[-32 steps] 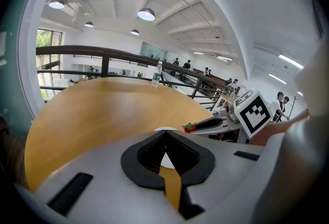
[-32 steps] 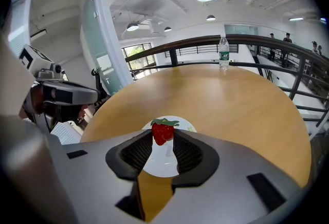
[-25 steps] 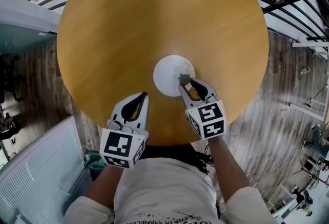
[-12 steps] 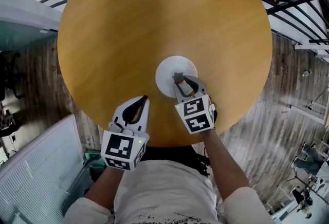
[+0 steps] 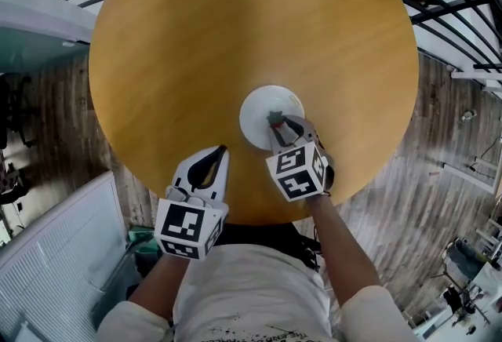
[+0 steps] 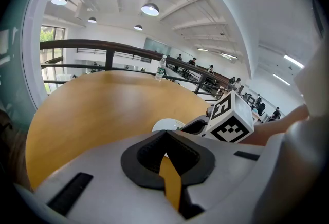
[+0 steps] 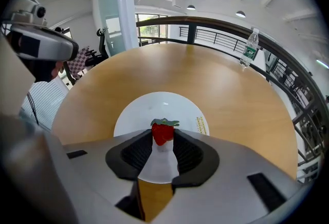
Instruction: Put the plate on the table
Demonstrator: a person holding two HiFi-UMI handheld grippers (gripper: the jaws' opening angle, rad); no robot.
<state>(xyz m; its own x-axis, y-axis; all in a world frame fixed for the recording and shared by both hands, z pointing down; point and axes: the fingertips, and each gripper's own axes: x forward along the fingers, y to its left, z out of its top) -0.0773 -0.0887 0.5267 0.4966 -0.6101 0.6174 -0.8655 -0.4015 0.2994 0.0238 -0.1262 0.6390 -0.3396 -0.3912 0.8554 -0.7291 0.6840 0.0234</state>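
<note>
A white plate [image 5: 263,107] lies flat on the round wooden table [image 5: 235,27], a little in from its near edge. My right gripper [image 5: 276,122] is shut on a small red strawberry [image 7: 163,132] with a green top and holds it over the plate's [image 7: 154,107] near part. Whether the berry touches the plate I cannot tell. My left gripper [image 5: 220,150] is to the plate's left at the table's near edge, shut, with nothing between its tips. In the left gripper view the plate [image 6: 165,125] shows just beyond the closed tips [image 6: 165,133], next to the right gripper's marker cube [image 6: 230,124].
A clear water bottle [image 7: 250,47] stands at the table's far edge by a dark railing [image 7: 216,25]. A white slatted panel [image 5: 55,254] sits on the wooden floor at the lower left.
The right gripper with the strawberry has dropped lower, shifted slightly left toward the plate's middle, and rolled so its cube shows a different face. The left gripper has stayed put.
</note>
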